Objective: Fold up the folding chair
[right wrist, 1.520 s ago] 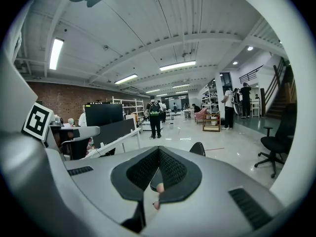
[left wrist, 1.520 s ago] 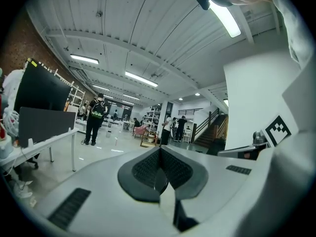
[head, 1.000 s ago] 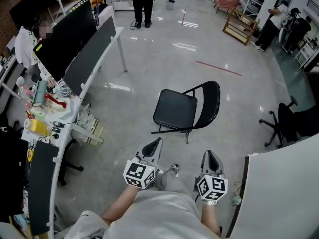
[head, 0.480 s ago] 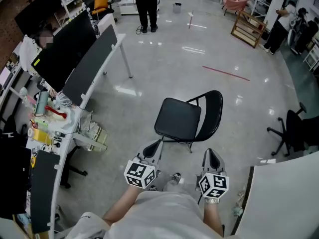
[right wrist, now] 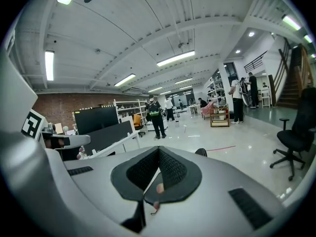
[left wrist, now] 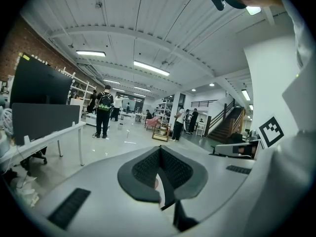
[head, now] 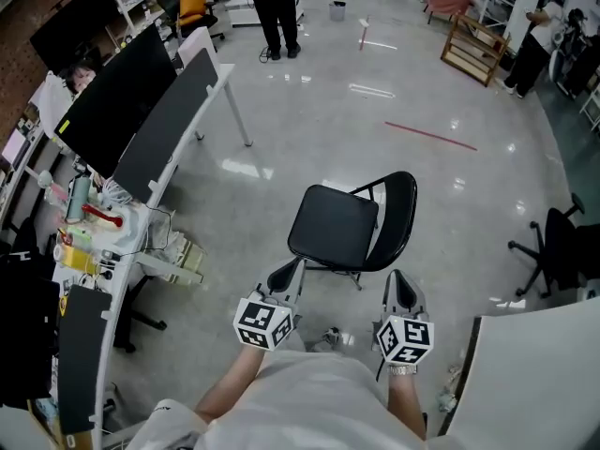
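Head view: we see the black folding chair (head: 333, 225), with its padded seat and rounded back, open on the glossy floor (head: 281, 129) just beyond our left gripper (head: 287, 274) and right gripper (head: 401, 287). Left gripper view: our ribbed pads (left wrist: 147, 168) meet, holding nothing. Right gripper view: the pads are likewise pressed together and empty.

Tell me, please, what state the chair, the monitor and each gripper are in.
Chair: unfolded, standing upright on the floor.
Left gripper: shut, empty.
Right gripper: shut, empty.
Monitor: screen dark.
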`<state>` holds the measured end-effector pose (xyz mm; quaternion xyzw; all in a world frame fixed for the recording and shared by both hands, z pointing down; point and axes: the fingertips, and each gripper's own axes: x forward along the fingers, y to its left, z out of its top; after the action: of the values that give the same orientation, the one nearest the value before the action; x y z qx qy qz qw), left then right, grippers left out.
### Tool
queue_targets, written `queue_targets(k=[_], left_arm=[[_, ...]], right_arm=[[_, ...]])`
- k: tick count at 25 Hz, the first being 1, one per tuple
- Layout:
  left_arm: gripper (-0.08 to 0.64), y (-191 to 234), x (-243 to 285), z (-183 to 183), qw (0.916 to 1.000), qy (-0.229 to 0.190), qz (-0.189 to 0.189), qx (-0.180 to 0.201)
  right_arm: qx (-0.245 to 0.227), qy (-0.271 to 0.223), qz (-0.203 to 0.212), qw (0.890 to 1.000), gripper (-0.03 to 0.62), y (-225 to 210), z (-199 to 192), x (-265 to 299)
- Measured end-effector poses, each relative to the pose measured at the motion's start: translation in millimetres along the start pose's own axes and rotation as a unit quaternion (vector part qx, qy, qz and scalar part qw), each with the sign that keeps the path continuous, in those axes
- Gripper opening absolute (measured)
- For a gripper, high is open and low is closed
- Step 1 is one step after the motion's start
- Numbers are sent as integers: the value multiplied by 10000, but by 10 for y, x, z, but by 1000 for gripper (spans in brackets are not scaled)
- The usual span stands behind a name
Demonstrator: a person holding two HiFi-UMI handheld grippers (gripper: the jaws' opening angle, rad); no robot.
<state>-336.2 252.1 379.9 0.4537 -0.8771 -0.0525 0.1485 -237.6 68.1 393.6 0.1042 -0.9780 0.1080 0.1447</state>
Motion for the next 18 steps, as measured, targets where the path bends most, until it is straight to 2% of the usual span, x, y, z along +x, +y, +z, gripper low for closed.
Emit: queue_targets(k=[9, 18], left_arm=[[12, 212, 412, -45, 9998, 146, -105, -89], [12, 675, 1140, 173, 9974, 263, -662, -70]], right_arm=[[24, 220, -252, 9994, 5, -179, -47, 324], [95, 299, -875, 9957, 5, -225, 167, 867]])
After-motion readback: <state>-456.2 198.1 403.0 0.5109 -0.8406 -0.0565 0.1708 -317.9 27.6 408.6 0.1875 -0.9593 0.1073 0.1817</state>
